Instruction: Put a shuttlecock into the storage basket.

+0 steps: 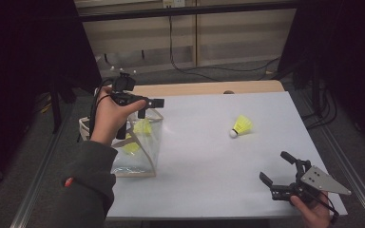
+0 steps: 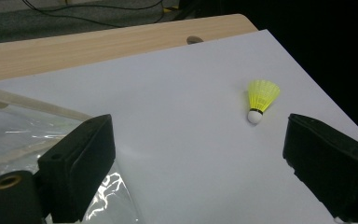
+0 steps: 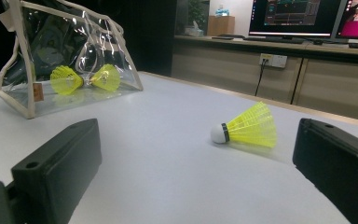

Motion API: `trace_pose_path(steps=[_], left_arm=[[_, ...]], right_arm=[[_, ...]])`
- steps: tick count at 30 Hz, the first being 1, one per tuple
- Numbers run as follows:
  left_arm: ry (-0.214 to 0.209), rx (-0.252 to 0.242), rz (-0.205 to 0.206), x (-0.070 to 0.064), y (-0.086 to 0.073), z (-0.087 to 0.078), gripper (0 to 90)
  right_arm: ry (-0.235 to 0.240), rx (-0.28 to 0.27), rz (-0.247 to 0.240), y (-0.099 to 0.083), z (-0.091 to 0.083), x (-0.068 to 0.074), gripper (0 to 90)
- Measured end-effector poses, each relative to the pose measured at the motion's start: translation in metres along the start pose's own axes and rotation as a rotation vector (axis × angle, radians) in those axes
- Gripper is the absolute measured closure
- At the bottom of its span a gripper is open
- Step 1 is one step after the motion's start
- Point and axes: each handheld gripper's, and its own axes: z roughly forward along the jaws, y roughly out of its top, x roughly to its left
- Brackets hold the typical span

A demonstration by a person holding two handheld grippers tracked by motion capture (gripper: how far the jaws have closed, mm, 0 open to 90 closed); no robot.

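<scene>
A yellow shuttlecock (image 1: 242,126) with a white cork lies alone on the white table, right of centre. It shows on the table ahead in the left gripper view (image 2: 261,98) and lies close ahead, on its side, in the right gripper view (image 3: 250,127). A clear bag (image 1: 150,153) with cream trim stands at the table's left and holds two yellow shuttlecocks (image 1: 142,127) (image 3: 66,79). My left gripper (image 1: 148,107) hovers open over the bag's top. My right gripper (image 1: 274,166) is open and empty, low at the near right, pointing toward the loose shuttlecock.
The white table top (image 1: 199,156) ends in a wooden strip (image 1: 209,88) at the far side. Metal rails run along the floor on both sides. Cables lie on the floor behind. Monitors (image 3: 303,11) glow on a far counter.
</scene>
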Motion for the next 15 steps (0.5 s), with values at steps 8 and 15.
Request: trace_pose_path(steps=[8, 15], left_arm=[[-0.016, 0.011, 0.008, -0.006, -0.001, 0.009, 9.0], [-0.027, 0.017, 0.012, -0.011, -0.002, 0.017, 8.8]], right_arm=[[0.003, -0.001, -0.002, 0.000, 0.001, 0.000, 0.9], [0.002, 0.001, -0.001, 0.000, 0.001, 0.000, 0.9]])
